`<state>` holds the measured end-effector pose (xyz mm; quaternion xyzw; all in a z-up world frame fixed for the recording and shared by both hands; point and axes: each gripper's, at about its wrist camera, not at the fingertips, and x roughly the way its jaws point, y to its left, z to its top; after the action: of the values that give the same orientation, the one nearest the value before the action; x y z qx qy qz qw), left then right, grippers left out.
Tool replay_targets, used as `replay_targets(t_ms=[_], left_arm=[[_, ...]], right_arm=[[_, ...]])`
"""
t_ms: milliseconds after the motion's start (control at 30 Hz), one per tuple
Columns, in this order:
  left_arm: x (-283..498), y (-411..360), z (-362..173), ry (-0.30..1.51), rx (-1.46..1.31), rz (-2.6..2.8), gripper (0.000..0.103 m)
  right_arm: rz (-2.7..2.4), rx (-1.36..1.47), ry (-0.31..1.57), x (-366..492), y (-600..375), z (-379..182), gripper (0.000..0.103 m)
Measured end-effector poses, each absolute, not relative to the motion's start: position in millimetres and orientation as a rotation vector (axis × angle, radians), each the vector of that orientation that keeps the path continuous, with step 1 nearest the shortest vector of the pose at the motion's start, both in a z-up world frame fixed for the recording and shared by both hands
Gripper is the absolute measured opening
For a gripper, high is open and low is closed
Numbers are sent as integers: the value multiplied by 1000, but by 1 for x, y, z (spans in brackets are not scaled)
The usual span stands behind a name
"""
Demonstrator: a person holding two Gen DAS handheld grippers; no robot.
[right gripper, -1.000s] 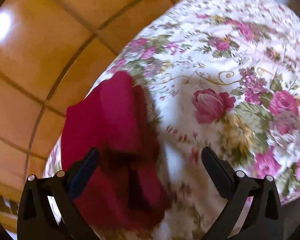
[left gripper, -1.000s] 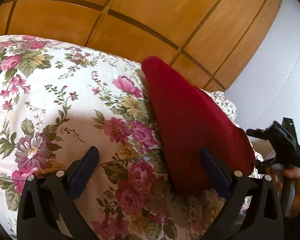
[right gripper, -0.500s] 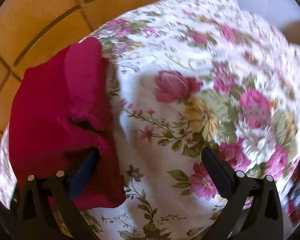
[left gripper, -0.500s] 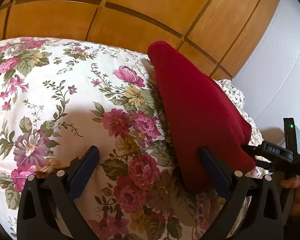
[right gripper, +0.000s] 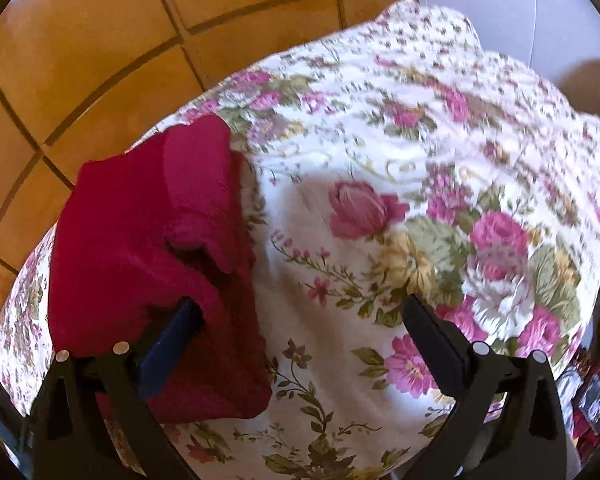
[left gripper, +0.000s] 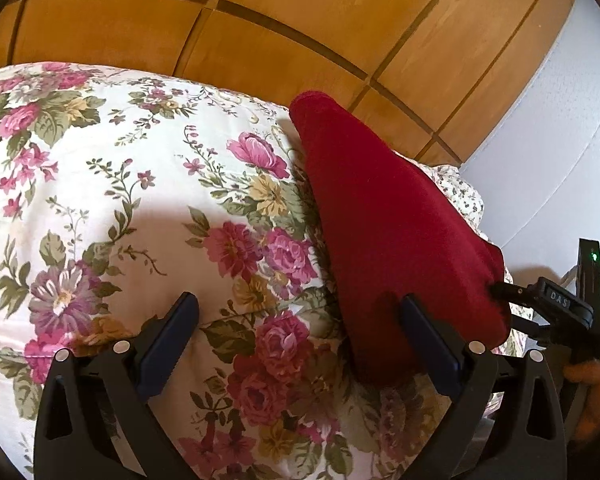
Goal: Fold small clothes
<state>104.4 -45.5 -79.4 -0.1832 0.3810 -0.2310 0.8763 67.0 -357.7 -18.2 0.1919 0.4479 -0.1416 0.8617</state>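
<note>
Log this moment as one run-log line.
stage: folding | item: red garment on floral bedspread | left gripper: open, beside garment | right gripper: open, one finger at garment edge

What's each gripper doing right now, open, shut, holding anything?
Left gripper: open, holding nothing, beside the red garment.
Right gripper: open, one finger against the red garment, nothing clamped.

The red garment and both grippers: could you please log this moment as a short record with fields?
garment: red garment, lying folded at the edge of the floral bedspread
left gripper: left gripper open, right finger at the garment's near end
right gripper: right gripper open, left finger tucked under a fold of the garment
background: wooden panel behind the bed
</note>
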Motion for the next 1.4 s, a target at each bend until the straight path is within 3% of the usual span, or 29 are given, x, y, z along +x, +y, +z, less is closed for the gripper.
replay_targets(t_ms=[267, 933, 1267, 1400], left_arm=[[112, -61, -52, 741, -378, -545, 99], [162, -91, -72, 934, -456, -731, 99], [190, -102, -87, 1031, -505, -802, 99], [189, -105, -88, 991, -462, -821, 99]], right_arm=[[-268, 428, 915, 71, -357, -10, 101], [-163, 447, 948, 100, -359, -23, 101], [68, 861, 1039, 123, -400, -72, 101], [96, 860, 1017, 132, -398, -74, 101]])
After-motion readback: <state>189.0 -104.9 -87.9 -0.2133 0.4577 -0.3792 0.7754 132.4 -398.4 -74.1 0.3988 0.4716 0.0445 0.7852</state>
